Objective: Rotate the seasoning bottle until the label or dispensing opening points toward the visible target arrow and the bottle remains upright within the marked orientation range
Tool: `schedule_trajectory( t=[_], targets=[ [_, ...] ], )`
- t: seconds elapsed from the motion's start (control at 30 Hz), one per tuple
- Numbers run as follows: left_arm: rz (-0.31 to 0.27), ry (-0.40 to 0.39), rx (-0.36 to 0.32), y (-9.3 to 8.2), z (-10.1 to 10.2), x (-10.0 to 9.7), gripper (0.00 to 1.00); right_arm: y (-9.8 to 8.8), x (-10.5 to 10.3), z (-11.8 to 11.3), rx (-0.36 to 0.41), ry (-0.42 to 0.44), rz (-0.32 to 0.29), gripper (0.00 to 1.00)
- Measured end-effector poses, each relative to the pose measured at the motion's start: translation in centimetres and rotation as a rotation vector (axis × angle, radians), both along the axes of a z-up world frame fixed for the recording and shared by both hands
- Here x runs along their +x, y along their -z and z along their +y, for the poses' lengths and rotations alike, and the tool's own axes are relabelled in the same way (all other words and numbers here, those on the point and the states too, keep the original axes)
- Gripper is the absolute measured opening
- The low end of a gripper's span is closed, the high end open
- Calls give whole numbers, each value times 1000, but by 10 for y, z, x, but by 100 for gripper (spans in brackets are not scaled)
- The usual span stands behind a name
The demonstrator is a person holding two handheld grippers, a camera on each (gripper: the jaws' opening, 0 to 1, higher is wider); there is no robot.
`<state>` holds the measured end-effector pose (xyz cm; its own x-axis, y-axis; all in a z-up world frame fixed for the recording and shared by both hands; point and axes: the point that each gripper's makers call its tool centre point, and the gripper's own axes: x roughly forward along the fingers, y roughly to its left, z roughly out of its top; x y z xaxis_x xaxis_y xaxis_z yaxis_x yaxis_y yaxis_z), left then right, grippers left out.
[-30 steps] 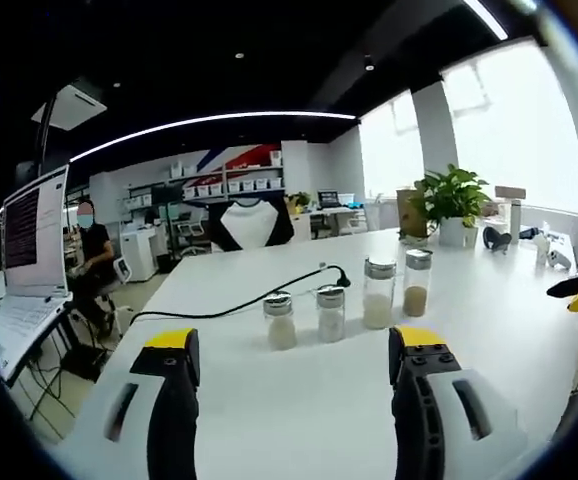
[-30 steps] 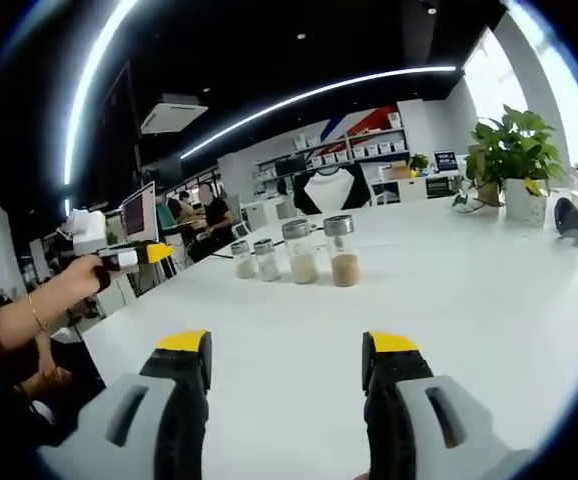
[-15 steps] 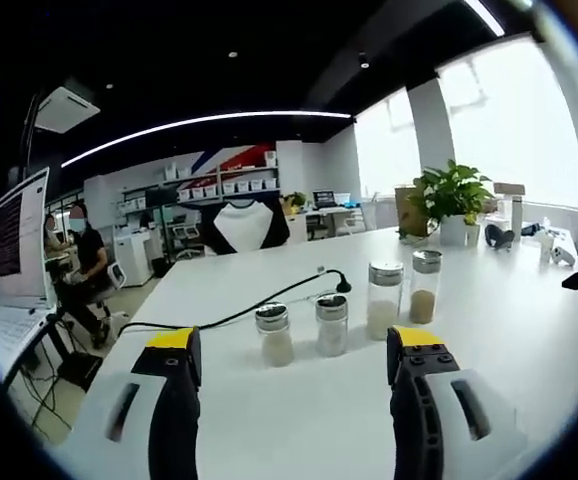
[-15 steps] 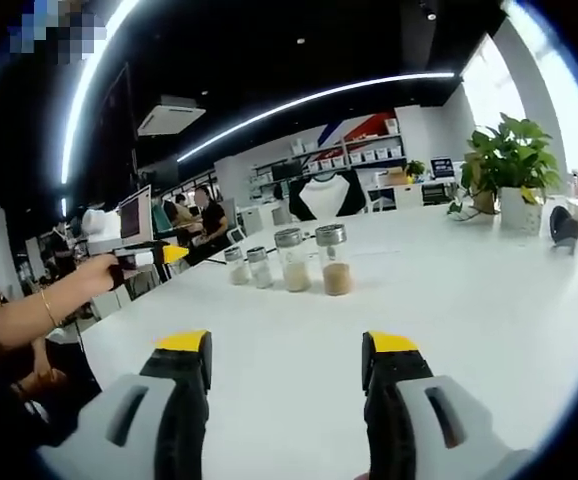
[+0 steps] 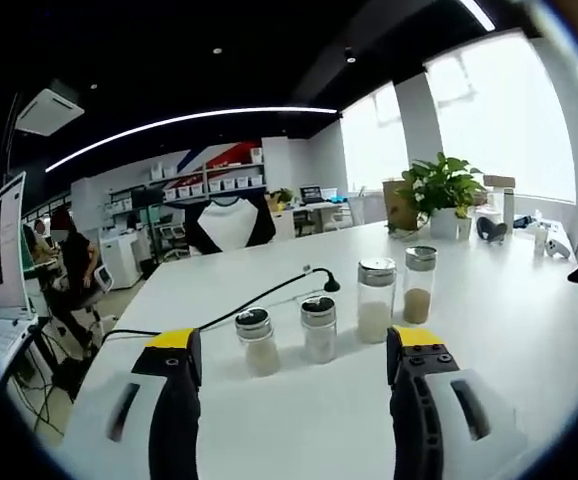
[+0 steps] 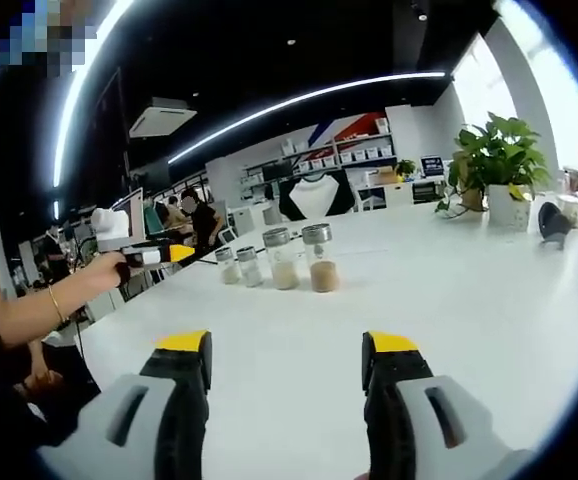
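Four seasoning bottles stood upright in a row on the white worktop, all with metal shaker caps and well ahead of both grippers. In the left gripper view: a short bottle at the left end, a second short bottle just beside it, then a taller bottle of white powder and a taller bottle of tan powder. Same row seen in the right gripper view, further off: two short bottles, the tall white-filled one and the tall tan-filled one nearest the centre. No label or target arrow legible at this range.

Left gripper held low over the worktop, jaws spread wide apart and holding nothing, the two short bottles framed between the yellow tips but far beyond them. Right gripper likewise parted and bare, hovering above the bare surface. Left gripper also seen from the side in the right gripper view, gripped by a hand with a bracelet on the wrist.

A black cable trailed across the worktop behind the bottles. A potted plant stood at the far right end. Shelving and a seated person lay in the office background.
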<state>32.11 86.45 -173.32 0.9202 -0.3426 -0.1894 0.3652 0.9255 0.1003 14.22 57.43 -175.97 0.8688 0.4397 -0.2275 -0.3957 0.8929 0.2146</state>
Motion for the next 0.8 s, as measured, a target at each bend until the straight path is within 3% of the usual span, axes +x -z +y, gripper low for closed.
schedule_trajectory(
  t=[0.4,0.63,0.8],
  targets=[
    [15,31,4,12,-5,11,80,0,-4,7,-6,-15,2,60],
    [5,41,-6,13,-11,19,80,-1,2,5,-18,-24,3,60],
    [19,36,1,24,-14,26,79,-5,7,3,-9,-10,-9,60]
  ],
)
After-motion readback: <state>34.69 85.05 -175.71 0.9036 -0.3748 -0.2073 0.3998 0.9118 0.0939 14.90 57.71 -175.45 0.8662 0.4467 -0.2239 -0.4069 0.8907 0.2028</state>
